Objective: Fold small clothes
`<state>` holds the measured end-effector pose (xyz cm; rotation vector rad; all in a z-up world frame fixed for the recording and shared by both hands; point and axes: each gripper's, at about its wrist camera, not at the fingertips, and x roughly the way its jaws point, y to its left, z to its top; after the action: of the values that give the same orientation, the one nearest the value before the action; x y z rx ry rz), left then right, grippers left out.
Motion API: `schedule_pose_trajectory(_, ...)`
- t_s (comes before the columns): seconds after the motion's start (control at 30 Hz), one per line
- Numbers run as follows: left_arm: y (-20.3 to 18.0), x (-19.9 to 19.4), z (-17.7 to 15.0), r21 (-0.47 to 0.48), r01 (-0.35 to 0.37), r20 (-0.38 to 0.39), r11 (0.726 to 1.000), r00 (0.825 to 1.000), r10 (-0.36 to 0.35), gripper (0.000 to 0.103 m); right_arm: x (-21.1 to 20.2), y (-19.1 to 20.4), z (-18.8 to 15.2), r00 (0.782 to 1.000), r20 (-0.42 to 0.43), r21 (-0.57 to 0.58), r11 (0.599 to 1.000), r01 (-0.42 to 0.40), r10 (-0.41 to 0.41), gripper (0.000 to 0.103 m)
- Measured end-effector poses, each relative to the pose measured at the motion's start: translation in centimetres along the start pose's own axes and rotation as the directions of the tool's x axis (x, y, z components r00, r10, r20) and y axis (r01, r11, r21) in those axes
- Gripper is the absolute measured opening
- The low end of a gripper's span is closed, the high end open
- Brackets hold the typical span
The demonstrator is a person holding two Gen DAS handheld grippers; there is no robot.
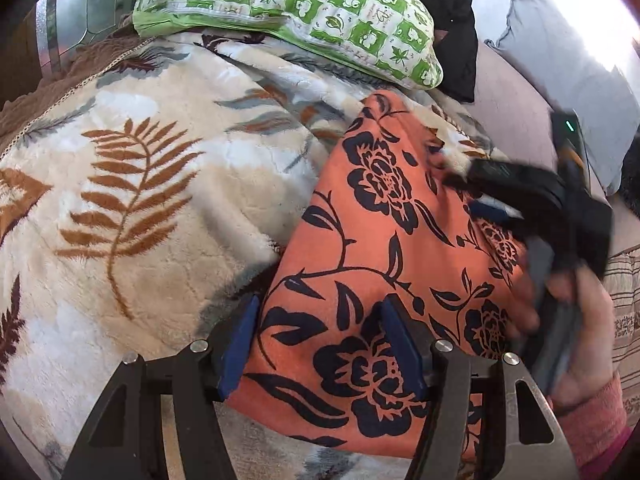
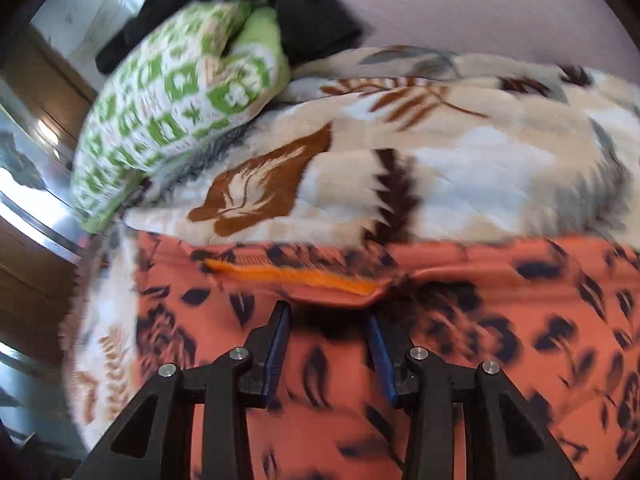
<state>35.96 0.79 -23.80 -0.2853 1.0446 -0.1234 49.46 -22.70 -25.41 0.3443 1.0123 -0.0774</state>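
My left gripper (image 1: 320, 344) stands wide apart, a fold of the orange floral garment (image 1: 384, 248) lying between its blue pads (image 1: 236, 344) but not pinched; the cloth rests on the leaf-print blanket (image 1: 140, 200) — near the green checked pillow (image 1: 304, 12). My right gripper (image 2: 328, 356) is spread too, hovering over the same garment (image 2: 500, 320); that view is blurred, so I cannot tell whether it touches.
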Motion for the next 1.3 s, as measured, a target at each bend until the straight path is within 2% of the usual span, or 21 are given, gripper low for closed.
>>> schedule_pose_trajectory(0.07,0.0,0.0,0.1,-0.003,0.005,-0.004,1.0,1.0,-0.005,0.064,0.9,0.8,1.4,0.999,0.045,-0.007,1.0,0.027,-0.026,0.049)
schedule_pose_trajectory(0.13,0.4,-0.1,0.4,-0.014,0.017,-0.001,1.0,1.0,-0.017,0.064,1.6,0.0,2.1,1.0,0.019,0.072,0.997,0.006,-0.008,0.049)
schedule_pose_trajectory(0.2,0.7,-0.6,0.7,-0.024,0.02,0.019,1.0,1.0,-0.019,0.064,0.1,-1.3,1.9,0.996,0.071,0.136,0.989,-0.063,0.053,0.049)
schedule_pose_trajectory(0.27,0.6,-1.4,1.1,-0.024,0.021,0.056,0.999,0.998,-0.02,0.064,-2.8,-2.5,1.1,0.988,0.143,0.122,0.989,-0.083,0.065,0.049)
schedule_pose_trajectory(0.4,-0.7,-3.5,0.9,0.052,0.024,0.128,0.998,0.991,-0.031,0.064,-8.8,-6.8,-2.0,0.979,0.202,0.096,0.995,-0.033,0.013,0.049)
schedule_pose_trajectory(0.47,-1.5,-3.1,0.6,0.079,0.026,0.109,0.997,0.993,-0.034,0.066,-11.6,-10.0,-4.0,0.977,0.209,0.116,0.993,0.019,-0.043,0.049)
schedule_pose_trajectory(0.53,-2.5,-1.8,-0.1,0.12,0.017,0.047,0.993,0.999,-0.023,0.066,-14.5,-13.5,-6.4,0.971,0.218,0.154,0.986,0.069,-0.102,0.049)
schedule_pose_trajectory(0.6,-3.2,-0.5,-0.7,0.157,-0.022,0.008,0.987,1.0,0.021,0.066,-16.3,-16.9,-8.5,0.969,0.209,0.211,0.974,0.084,-0.129,0.049)
schedule_pose_trajectory(0.67,-4.1,0.0,-1.2,0.201,-0.077,0.023,0.977,0.997,0.074,0.066,-17.3,-20.1,-11.1,0.969,0.191,0.283,0.954,0.102,-0.16,0.049)
schedule_pose_trajectory(0.73,-4.4,0.0,-1.3,0.218,-0.094,0.026,0.971,0.996,0.091,0.068,-17.1,-22.8,-13.5,0.972,0.134,0.337,0.932,0.136,-0.191,0.049)
schedule_pose_trajectory(0.77,-4.3,0.0,-1.3,0.212,-0.092,0.026,0.973,0.996,0.088,0.068,-16.3,-24.0,-14.5,0.978,0.077,0.355,0.922,0.153,-0.193,0.048)
schedule_pose_trajectory(0.8,-4.2,-0.1,-1.3,0.201,-0.089,0.027,0.976,0.996,0.085,0.068,-16.2,-24.7,-15.1,0.98,0.083,0.36,0.923,0.139,-0.18,0.039)
schedule_pose_trajectory(0.93,-3.9,-1.3,-1.0,0.166,-0.067,0.073,0.984,0.996,0.056,0.068,-17.9,-24.5,-12.8,0.981,0.135,0.368,0.926,0.084,-0.143,0.037)
schedule_pose_trajectory(1.07,-4.5,-1.4,-1.0,0.205,-0.098,0.101,0.974,0.992,0.079,0.068,-17.9,-24.2,-8.2,0.963,0.196,0.346,0.932,0.107,-0.184,0.037)
schedule_pose_trajectory(1.13,-4.6,-0.5,-0.9,0.218,-0.107,0.075,0.97,0.993,0.093,0.068,-15.9,-24.8,-6.1,0.962,0.178,0.363,0.922,0.133,-0.209,0.037)
schedule_pose_trajectory(1.23,-4.6,0.9,-1.0,0.239,-0.129,0.039,0.962,0.992,0.123,0.068,-11.3,-28.2,-5.1,0.974,0.048,0.449,0.876,0.179,-0.223,0.037)
schedule_pose_trajectory(1.27,-4.7,1.0,-1.1,0.249,-0.135,0.04,0.959,0.991,0.129,0.069,-10.4,-29.0,-5.3,0.975,0.049,0.466,0.868,0.17,-0.217,0.038)
schedule_pose_trajectory(1.3,-4.8,1.0,-1.1,0.255,-0.138,0.042,0.957,0.99,0.132,0.07,-10.9,-29.0,-5.3,0.97,0.091,0.471,0.868,0.157,-0.225,0.037)
